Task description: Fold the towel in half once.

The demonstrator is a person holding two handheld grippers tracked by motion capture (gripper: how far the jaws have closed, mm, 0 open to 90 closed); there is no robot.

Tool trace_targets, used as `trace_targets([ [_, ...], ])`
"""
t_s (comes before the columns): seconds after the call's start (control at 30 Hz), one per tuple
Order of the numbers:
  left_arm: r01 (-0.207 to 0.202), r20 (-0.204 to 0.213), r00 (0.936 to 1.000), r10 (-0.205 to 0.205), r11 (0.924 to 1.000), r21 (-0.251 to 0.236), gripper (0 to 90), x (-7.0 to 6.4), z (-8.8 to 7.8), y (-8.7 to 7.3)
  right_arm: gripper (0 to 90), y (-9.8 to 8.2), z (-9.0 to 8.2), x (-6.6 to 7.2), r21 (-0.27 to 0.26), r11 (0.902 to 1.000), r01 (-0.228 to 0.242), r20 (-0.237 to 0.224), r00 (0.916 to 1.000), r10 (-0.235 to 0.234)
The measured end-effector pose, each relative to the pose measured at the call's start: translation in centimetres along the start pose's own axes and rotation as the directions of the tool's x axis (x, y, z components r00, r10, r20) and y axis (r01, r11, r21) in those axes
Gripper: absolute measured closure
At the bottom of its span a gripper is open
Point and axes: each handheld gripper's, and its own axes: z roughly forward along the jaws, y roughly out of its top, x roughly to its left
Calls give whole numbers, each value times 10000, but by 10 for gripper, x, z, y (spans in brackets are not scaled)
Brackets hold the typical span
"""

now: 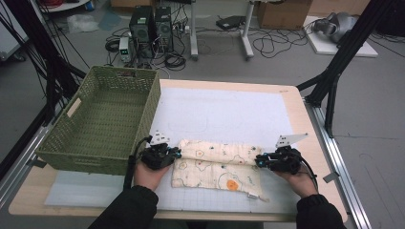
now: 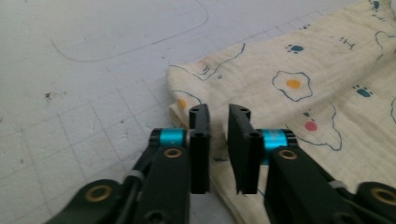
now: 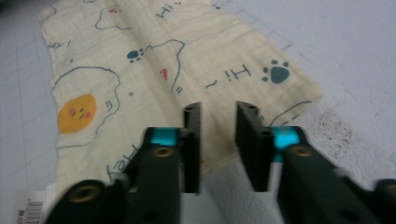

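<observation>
1. Dark-sleeved forearms are seen at the bottom of the high view, each hand carrying 1 black two-jaw gripper.
2. Between them a cream muslin cloth printed with fried eggs and paw marks (image 1: 217, 164) is laid, folded into a long strip, on the white gridded mat (image 1: 224, 112) near the table's front edge.
3. The left gripper (image 2: 218, 114) is held at the cloth's left end with its jaws a narrow gap apart; nothing is clamped, and the cloth lies under and beyond the tips.
4. The right gripper (image 3: 219, 112) is held at the right end, its jaws likewise slightly parted and empty over the cloth's edge.
5. The cloth is judged light, soft and limp: it will sag and unfold if lifted by 1 point, so both end corners, through all layers, are judged the best places to pinch.
6. A white barcode label (image 3: 32, 205) is seen at 1 corner.
7. A green woven plastic basket (image 1: 102, 119) stands to the left, just beside the left hand.
</observation>
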Motion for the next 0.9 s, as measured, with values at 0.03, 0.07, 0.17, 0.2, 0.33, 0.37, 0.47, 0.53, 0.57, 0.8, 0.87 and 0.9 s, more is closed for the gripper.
trace_targets([
  [0.03, 45, 40, 10000, -45, 10000, -24, 708, 0, -1, 2, 602, 1, -2, 0, -73, 9999, -73, 51, 10000, 73],
  [0.07, 152, 87, 9998, -151, 9999, -62, 654, 0, -2, 5, 580, 3, -5, 0, -59, 10000, -56, 285, 9996, 57],
  [0.17, 273, 66, 9996, -272, 9993, -252, 613, 0, -1, 11, 519, 10, -10, -3, -202, 9998, -53, 614, 9981, 65],
  [0.2, 272, 39, 9996, -271, 9995, -140, 592, 0, 0, 14, 516, 13, -10, -4, -217, 9998, -36, 686, 9976, 50],
  [0.33, 227, -160, 9996, -230, 9996, -164, 582, 1, 7, 27, 485, 24, -5, -13, -332, 9994, -66, 785, 9969, 92],
  [0.37, 337, -237, 9991, -339, 9994, -117, 581, 2, 10, 30, 481, 26, -2, -16, -343, 9993, -134, 761, 9970, 160],
  [0.47, 673, -379, 9970, -676, 9977, -77, 585, 7, 20, 36, 493, 29, 8, -24, -297, 9989, -357, 547, 9978, 373],
  [0.53, 858, -491, 9952, -852, 9963, 108, 590, 9, 27, 35, 515, 27, 14, -27, -68, 9987, -506, 382, 9980, 508],
  [0.57, 827, -505, 9954, -813, 9963, 252, 597, 9, 30, 34, 548, 27, 17, -28, 91, 9988, -477, 353, 9983, 474],
  [0.8, 732, -540, 9962, -680, 9922, 1009, 780, 12, 44, 29, 805, 26, 22, -28, 433, 9989, -186, -220, 9996, 196],
  [0.87, 554, -466, 9976, -508, 9931, 1035, 866, 12, 44, 29, 823, 27, 21, -26, 369, 9992, -133, -311, 9994, 145],
  [0.9, 450, -461, 9981, -407, 9944, 959, 877, 11, 42, 29, 826, 28, 20, -25, 306, 9995, -21, -296, 9996, 30],
])
